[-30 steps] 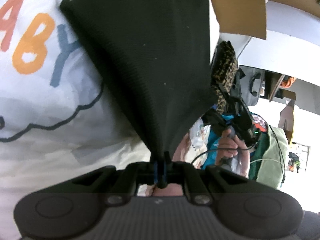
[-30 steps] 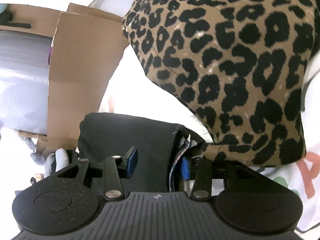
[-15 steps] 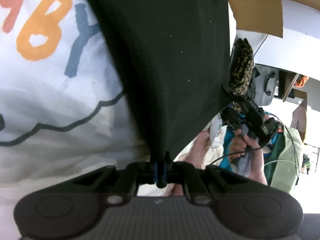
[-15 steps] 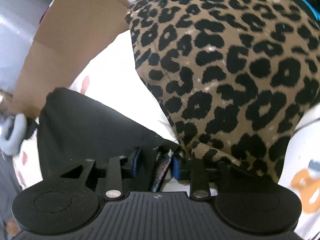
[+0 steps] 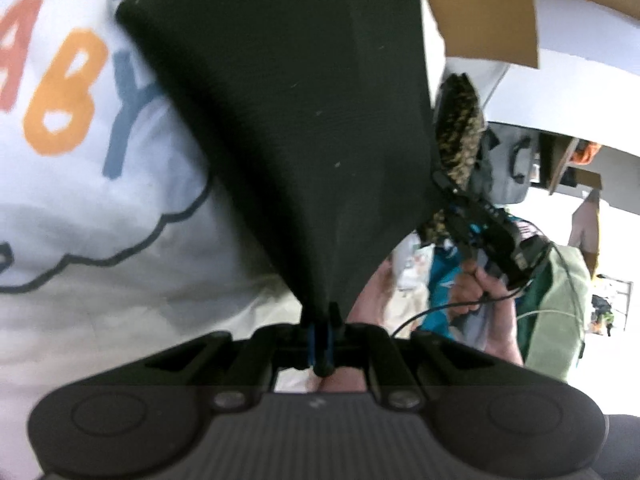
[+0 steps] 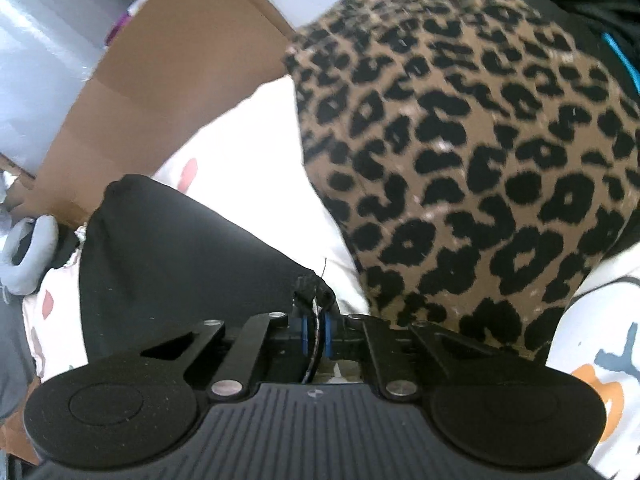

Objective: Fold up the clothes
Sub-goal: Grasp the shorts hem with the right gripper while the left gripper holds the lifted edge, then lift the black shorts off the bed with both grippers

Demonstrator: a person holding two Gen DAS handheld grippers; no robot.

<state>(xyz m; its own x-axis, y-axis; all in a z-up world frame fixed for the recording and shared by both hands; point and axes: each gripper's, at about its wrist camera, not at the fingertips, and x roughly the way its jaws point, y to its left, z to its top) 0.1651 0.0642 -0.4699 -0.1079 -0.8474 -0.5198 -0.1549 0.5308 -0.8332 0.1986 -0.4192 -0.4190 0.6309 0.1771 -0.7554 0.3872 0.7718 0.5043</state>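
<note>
White bedding (image 5: 100, 240) with coloured letters lies under a black garment (image 5: 300, 120). Left claw (image 5: 322, 336) is clamped on one corner of it, and right claw (image 6: 314, 334) is clamped on another, beside a leopard cloth (image 6: 460, 160).

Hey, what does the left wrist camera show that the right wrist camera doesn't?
Only the left wrist view shows the person's hand holding the right gripper, plus a cloud outline on the white printed sheet. Only the right wrist view shows the broad leopard-print fabric face and a grey curved object. Both show the black garment, the cardboard box, and jaws shut on cloth.
</note>
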